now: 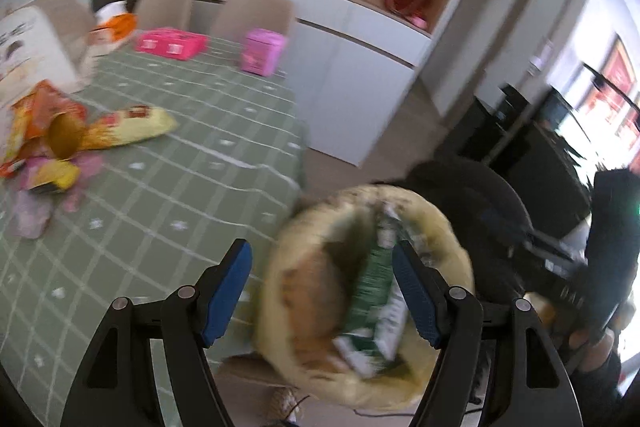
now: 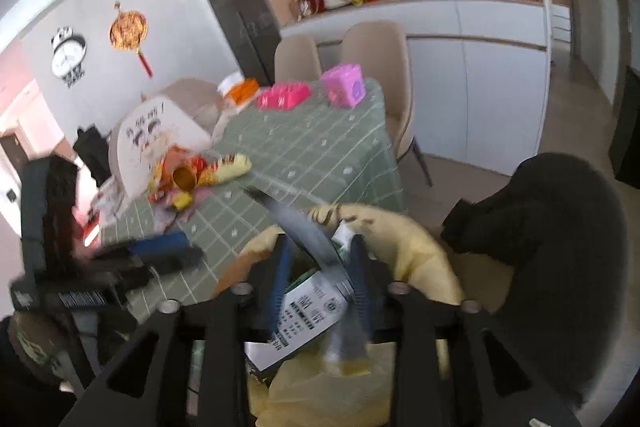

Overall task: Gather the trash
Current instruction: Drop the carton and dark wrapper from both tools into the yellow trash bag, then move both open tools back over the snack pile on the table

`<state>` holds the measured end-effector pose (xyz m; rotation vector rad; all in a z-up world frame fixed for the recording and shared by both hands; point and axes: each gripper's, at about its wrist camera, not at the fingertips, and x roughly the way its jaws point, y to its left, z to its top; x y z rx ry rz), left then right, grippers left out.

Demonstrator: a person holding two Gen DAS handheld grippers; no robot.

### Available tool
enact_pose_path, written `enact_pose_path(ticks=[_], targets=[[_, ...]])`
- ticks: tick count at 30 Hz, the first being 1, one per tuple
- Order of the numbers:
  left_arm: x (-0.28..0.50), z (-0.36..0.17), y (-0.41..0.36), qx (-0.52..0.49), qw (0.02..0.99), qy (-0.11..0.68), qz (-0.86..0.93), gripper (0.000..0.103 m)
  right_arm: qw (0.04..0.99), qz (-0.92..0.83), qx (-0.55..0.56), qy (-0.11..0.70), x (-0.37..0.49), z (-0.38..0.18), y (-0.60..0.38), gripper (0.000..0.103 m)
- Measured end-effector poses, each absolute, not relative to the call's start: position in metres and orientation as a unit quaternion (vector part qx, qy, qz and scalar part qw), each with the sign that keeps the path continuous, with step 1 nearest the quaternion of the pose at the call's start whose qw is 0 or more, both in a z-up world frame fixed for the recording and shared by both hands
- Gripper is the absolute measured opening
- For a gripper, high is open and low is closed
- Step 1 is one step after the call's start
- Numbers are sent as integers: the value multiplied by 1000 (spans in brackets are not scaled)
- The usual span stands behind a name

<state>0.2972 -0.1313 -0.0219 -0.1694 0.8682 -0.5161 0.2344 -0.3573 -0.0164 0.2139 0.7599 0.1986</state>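
Note:
A yellow trash bag (image 1: 436, 223) hangs open beside the table's near right corner, with a green and white carton (image 1: 372, 291) inside. My left gripper (image 1: 322, 289) is open and empty above the bag's mouth. In the right wrist view my right gripper (image 2: 320, 283) is over the same bag (image 2: 412, 235), its fingers (image 2: 362, 287) close around a blurred silvery wrapper (image 2: 304, 231); a white labelled carton (image 2: 308, 315) lies below. A pile of snack wrappers with a gold tube (image 1: 66, 135) lies on the table at left, also visible in the right wrist view (image 2: 192, 175).
The table has a green checked cloth (image 1: 192, 163). On it are a white paper bag (image 1: 28, 55), a pink flat box (image 1: 170, 45) and a pink cube box (image 1: 262, 51). Beige chairs (image 2: 380, 55) stand behind. A black chair (image 2: 560, 227) is right of the trash bag.

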Motion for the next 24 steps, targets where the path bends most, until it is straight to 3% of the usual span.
enact_pose_path(ticks=[2,24], targets=[[301,-21,-110,-94,879,411,-224,73,919,93,92,371,238,-21,-346,50],[365,-48,171,-174,902,393,-37,73,926,146,84,339,307,16,-169,48]])
